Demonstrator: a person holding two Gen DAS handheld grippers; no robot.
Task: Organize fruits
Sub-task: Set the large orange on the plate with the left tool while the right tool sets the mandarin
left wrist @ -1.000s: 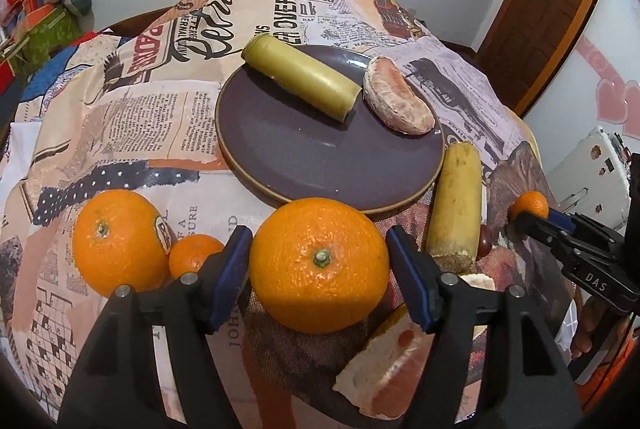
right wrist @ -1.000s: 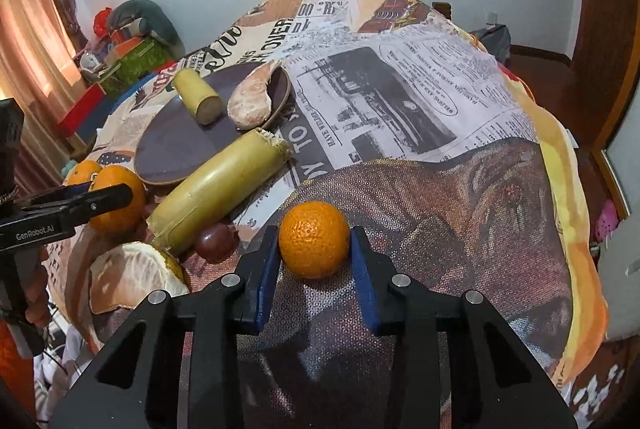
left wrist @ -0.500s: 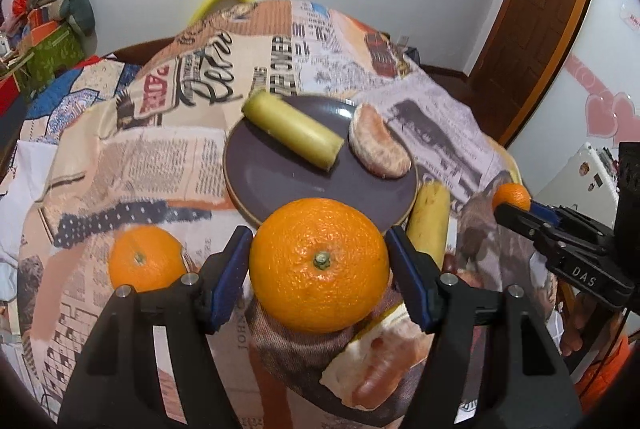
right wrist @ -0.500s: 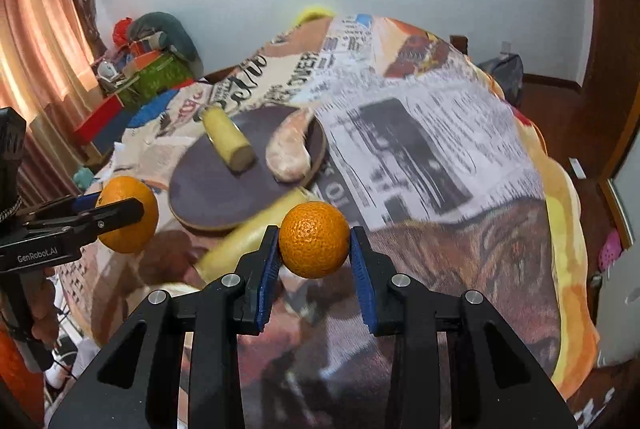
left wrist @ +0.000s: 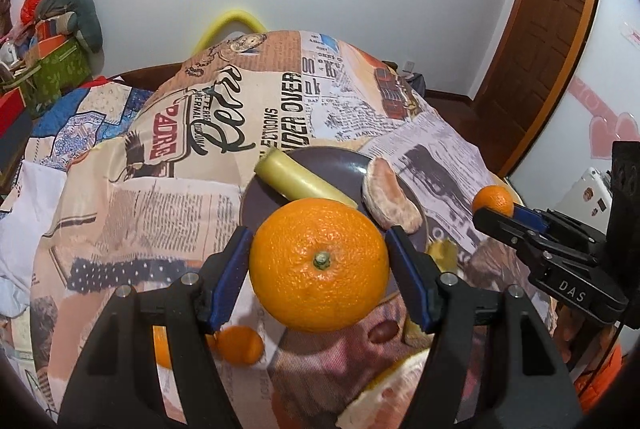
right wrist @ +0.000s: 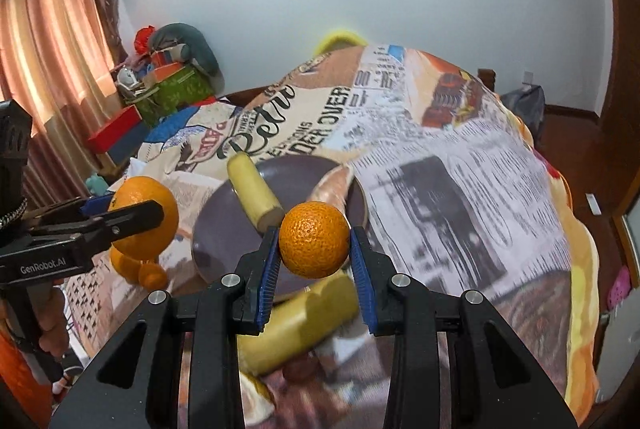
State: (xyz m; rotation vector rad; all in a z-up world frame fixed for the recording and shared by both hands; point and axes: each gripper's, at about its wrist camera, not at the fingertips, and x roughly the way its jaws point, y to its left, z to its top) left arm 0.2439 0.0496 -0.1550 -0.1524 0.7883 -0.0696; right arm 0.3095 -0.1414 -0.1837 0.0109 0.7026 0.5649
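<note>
My left gripper [left wrist: 319, 265] is shut on a large orange [left wrist: 319, 265] and holds it in the air above the near rim of the dark round plate [left wrist: 332, 159]. My right gripper [right wrist: 314, 245] is shut on a small orange [right wrist: 314, 245], held above the plate's near edge [right wrist: 224, 229]. On the plate lie a yellow sugarcane piece [left wrist: 300, 181] and a peeled pomelo segment [left wrist: 390, 193]. The right gripper with its small orange also shows in the left wrist view [left wrist: 493, 201]. The left gripper with its large orange also shows in the right wrist view [right wrist: 144, 215].
Two more oranges [left wrist: 240, 345] lie on the newspaper-print cloth below my left gripper. A longer sugarcane piece [right wrist: 296, 321], a dark grape [left wrist: 385, 333] and a peeled pomelo chunk [left wrist: 384, 401] lie near the front edge. Boxes and clutter [right wrist: 168, 85] stand at the back left.
Both grippers have lifted their oranges off the cloth and risen well above the table, moving toward the plate. The table now looks farther below.
</note>
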